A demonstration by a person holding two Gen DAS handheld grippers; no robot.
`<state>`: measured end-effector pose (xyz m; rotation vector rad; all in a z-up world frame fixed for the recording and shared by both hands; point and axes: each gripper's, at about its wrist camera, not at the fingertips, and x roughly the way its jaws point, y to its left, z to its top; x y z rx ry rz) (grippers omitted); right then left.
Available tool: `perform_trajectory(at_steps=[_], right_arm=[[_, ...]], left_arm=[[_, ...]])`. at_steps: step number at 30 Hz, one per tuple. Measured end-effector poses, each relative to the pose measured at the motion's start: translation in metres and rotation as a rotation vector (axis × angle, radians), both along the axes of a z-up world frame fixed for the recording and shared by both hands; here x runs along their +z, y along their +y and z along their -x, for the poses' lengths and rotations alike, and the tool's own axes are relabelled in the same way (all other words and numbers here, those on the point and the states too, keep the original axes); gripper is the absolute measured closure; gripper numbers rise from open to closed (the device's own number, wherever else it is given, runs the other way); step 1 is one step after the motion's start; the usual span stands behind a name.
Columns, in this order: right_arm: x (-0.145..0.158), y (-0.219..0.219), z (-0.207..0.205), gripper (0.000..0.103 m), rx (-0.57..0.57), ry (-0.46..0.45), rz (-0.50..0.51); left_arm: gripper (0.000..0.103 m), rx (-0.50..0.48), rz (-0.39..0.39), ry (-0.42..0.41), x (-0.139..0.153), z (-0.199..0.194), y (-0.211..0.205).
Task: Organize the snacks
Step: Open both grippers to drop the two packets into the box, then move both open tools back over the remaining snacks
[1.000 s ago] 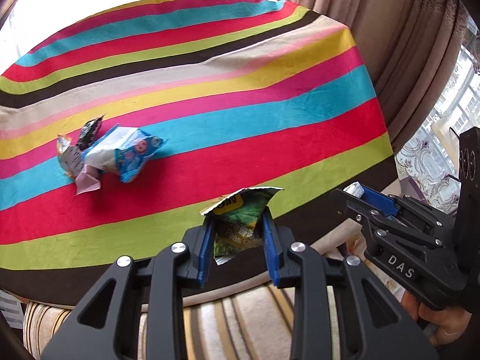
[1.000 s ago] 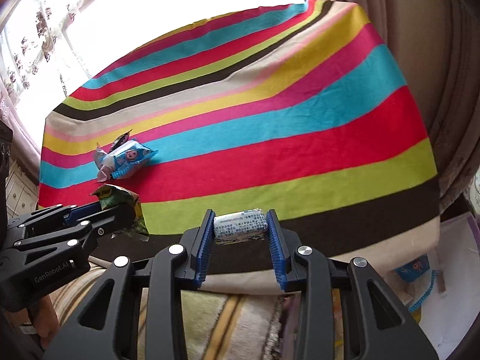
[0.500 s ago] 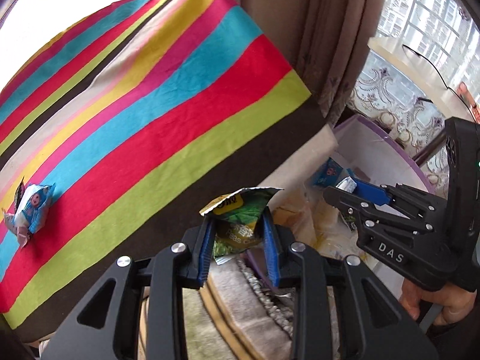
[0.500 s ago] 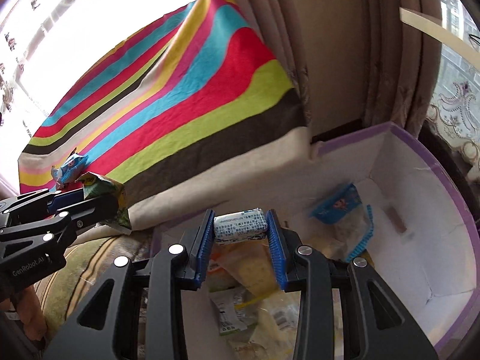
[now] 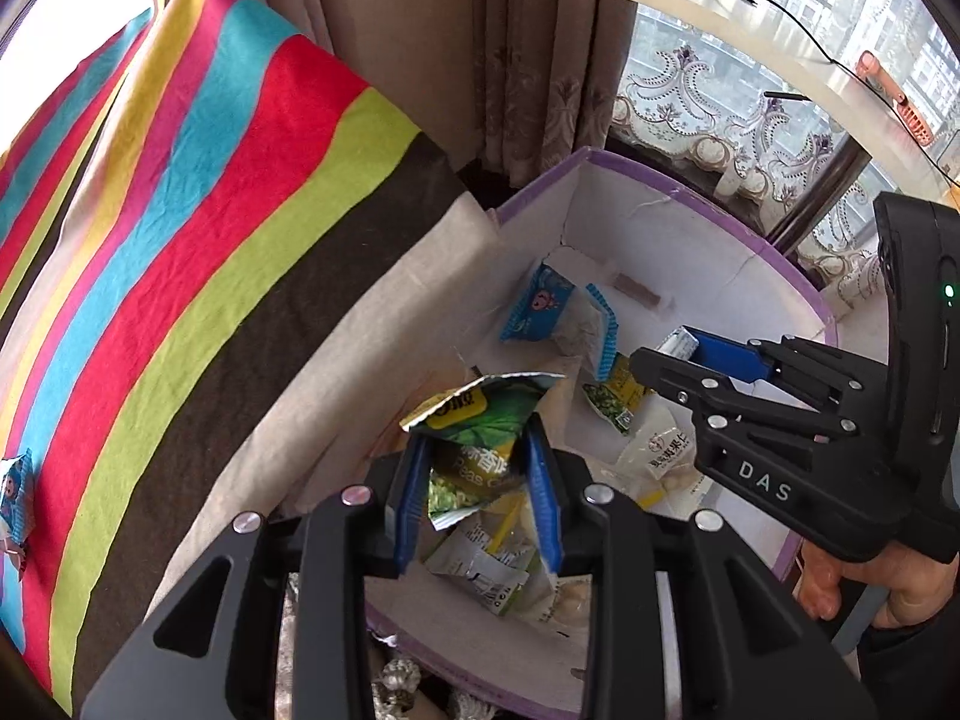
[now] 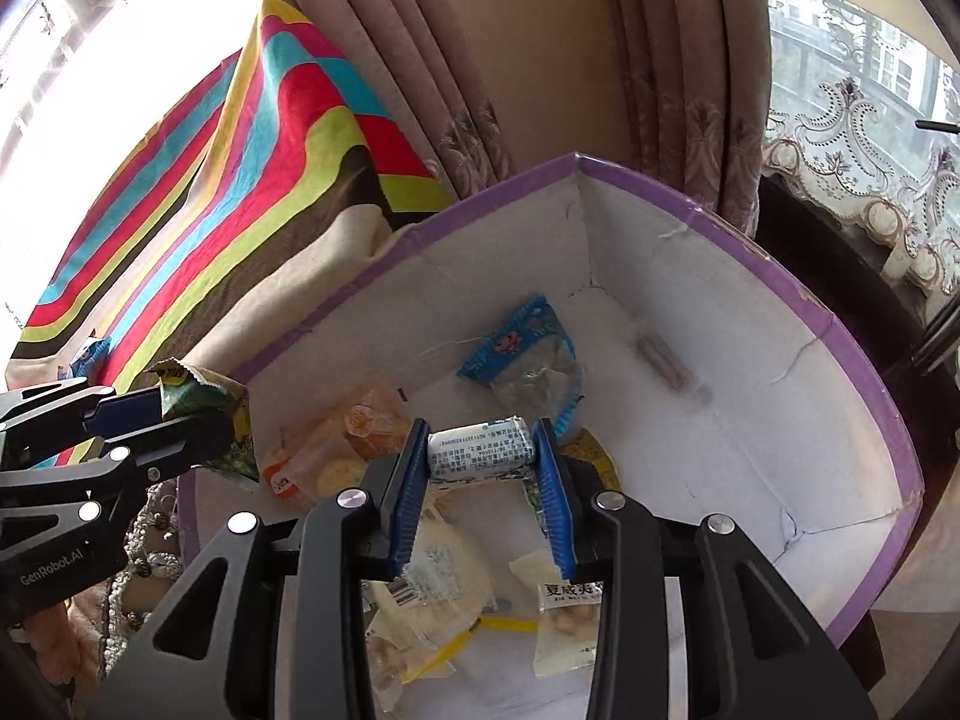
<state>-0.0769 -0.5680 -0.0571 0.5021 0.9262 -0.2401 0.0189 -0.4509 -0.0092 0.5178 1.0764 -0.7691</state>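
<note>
The left gripper (image 5: 480, 480) is clamped on a green pea packet (image 5: 480, 438), light, crinkly and slippery, best pinched mid-body as here; the right gripper (image 6: 480, 468) squeezes a small white soft roll (image 6: 480, 456) end to end. Both hang over the purple-rimmed box (image 6: 690, 210), where other snacks lie. Farther left is striped cloth (image 5: 210, 180) with a blue packet (image 5: 15, 492); curtains (image 6: 510, 60) hang behind.

Left gripper (image 5: 480, 483) points forward and down, its blue pads pressed on a green packet (image 5: 477, 429). Right gripper (image 6: 483, 474) sits level to its right, pads squeezing a small white packet (image 6: 480, 450). A bare hand (image 5: 870, 585) grips the right handle.
</note>
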Motion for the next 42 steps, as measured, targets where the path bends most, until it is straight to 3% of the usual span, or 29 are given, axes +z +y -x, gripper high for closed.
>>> perform_trajectory(at_steps=[2, 5, 9, 13, 16, 26, 42], right_arm=[[-0.001, -0.005, 0.004, 0.067, -0.020, 0.007, -0.004], [-0.002, -0.012, 0.007, 0.065, -0.049, 0.018, -0.005], [-0.003, -0.014, 0.006, 0.056, -0.058, 0.023, -0.004], [0.000, -0.008, 0.004, 0.038, -0.048, 0.017, 0.016], [0.003, -0.005, 0.002, 0.035, -0.045, 0.018, 0.024], [0.020, 0.016, -0.010, 0.029, -0.008, 0.000, 0.047], [0.062, 0.100, -0.068, 0.023, 0.192, -0.078, 0.053]], left_arm=[[0.067, -0.023, -0.009, 0.011, -0.004, 0.003, -0.006], [0.041, -0.029, -0.005, 0.010, -0.005, 0.006, -0.008], [0.036, -0.012, 0.010, 0.013, -0.003, 0.003, -0.004], [0.033, 0.001, 0.022, 0.012, 0.000, 0.002, 0.000], [0.029, 0.013, 0.034, 0.003, 0.004, -0.001, 0.003], [0.026, 0.120, 0.099, -0.051, 0.022, -0.023, 0.039], [0.026, 0.447, 0.181, -0.232, 0.056, -0.080, 0.175]])
